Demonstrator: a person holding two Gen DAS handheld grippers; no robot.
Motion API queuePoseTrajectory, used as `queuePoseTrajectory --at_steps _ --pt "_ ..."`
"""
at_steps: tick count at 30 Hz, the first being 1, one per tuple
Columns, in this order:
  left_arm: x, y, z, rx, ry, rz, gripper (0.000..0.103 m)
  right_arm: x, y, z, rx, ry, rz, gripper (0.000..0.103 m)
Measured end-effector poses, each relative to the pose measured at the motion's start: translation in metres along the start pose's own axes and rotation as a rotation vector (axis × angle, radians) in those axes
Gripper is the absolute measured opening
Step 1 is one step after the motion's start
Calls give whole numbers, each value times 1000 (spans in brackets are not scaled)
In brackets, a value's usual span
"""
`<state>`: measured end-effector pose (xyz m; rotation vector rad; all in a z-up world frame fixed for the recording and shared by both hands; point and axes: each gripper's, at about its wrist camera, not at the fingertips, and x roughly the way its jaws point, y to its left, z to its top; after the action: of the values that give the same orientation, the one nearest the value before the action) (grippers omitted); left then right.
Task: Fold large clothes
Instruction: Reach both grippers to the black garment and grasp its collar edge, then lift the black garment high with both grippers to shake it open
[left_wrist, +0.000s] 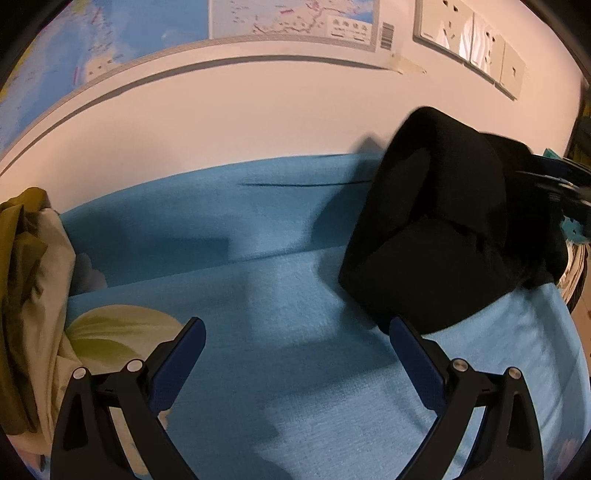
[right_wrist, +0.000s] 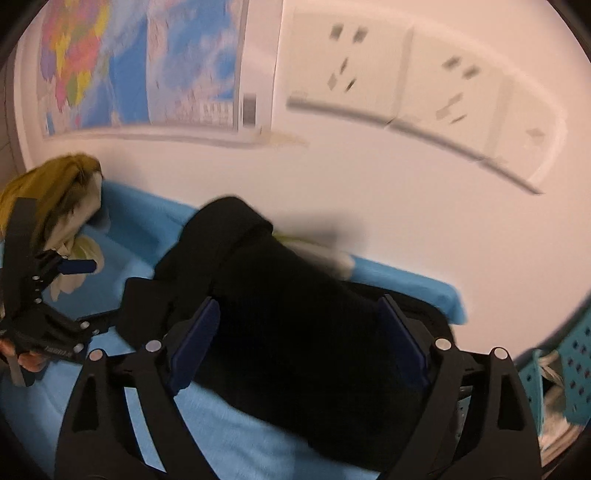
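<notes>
A black folded garment (left_wrist: 443, 229) lies bunched on the blue blanket (left_wrist: 258, 266) at the right, close to the wall. In the right wrist view the same black garment (right_wrist: 295, 350) fills the space between and under the jaws of my right gripper (right_wrist: 299, 306). The jaws stand wide and the blue pads (right_wrist: 199, 339) do not press on the cloth. My left gripper (left_wrist: 297, 328) is open over bare blue blanket, just left of the garment's near corner, with nothing between its fingers. It also shows at the left edge of the right wrist view, a hand behind it.
A pile of olive and beige clothes (left_wrist: 29, 280) lies at the left edge of the blanket. A wall with a map (left_wrist: 288, 18) and sockets (left_wrist: 469, 40) runs close behind. A teal perforated basket (right_wrist: 569, 373) stands at the right, beyond the blanket's edge.
</notes>
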<state>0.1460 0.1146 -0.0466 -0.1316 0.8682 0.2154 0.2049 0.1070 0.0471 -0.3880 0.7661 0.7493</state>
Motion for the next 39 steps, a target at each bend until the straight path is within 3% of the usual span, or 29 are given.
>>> queuePoseTrajectory --at_steps 1,2,3,8,12,15,18,21,23,25,27,28,29,31,33,37,39 --pt "1 0 0 6 1 -10 96 10 -1 2 -7 39 27 35" --pt "1 2 0 11 2 -17 96 14 -2 3 -9 60 42 16" --pt "2 2 -2 15 3 -25 96 10 -3 4 -9 56 46 9" --pt "5 6 0 22 -8 -80 96 -68 -16 12 9 -121 -12 7" --pt "-4 -7 3 72 -54 -174 96 -118 -31 19 55 -230 -129 5" --pt "-16 -30 4 154 -110 -263 96 -141 -49 18 117 -279 -152 5" --pt "-29 -42 9 176 -172 -341 96 -156 -56 15 150 -316 -157 5" --pt "-26 -56 24 184 -205 -320 94 -168 -61 10 176 -346 -155 5" --pt "-9 -67 33 205 -170 -276 68 -178 -66 4 199 -367 -158 5" --pt "8 -77 37 250 -121 -301 63 -187 -71 -3 213 -381 -169 5" --pt "11 -86 39 314 -130 -297 63 -198 -79 -9 229 -392 -180 5" --pt "9 -89 43 337 -149 -313 54 -202 -79 -11 230 -398 -185 5" --pt "6 -90 47 349 -155 -341 29 -206 -80 -12 229 -406 -195 5" --pt "-1 -88 61 343 -163 -356 4 -219 -83 -15 228 -429 -212 5" --pt "-13 -80 73 321 -215 -347 3 -233 -88 -16 233 -458 -225 4" --pt "-56 -55 106 271 -327 -403 2 -274 -97 -17 231 -537 -278 4" --pt "-86 -44 117 248 -418 -403 0 -303 -99 -15 221 -591 -315 4"
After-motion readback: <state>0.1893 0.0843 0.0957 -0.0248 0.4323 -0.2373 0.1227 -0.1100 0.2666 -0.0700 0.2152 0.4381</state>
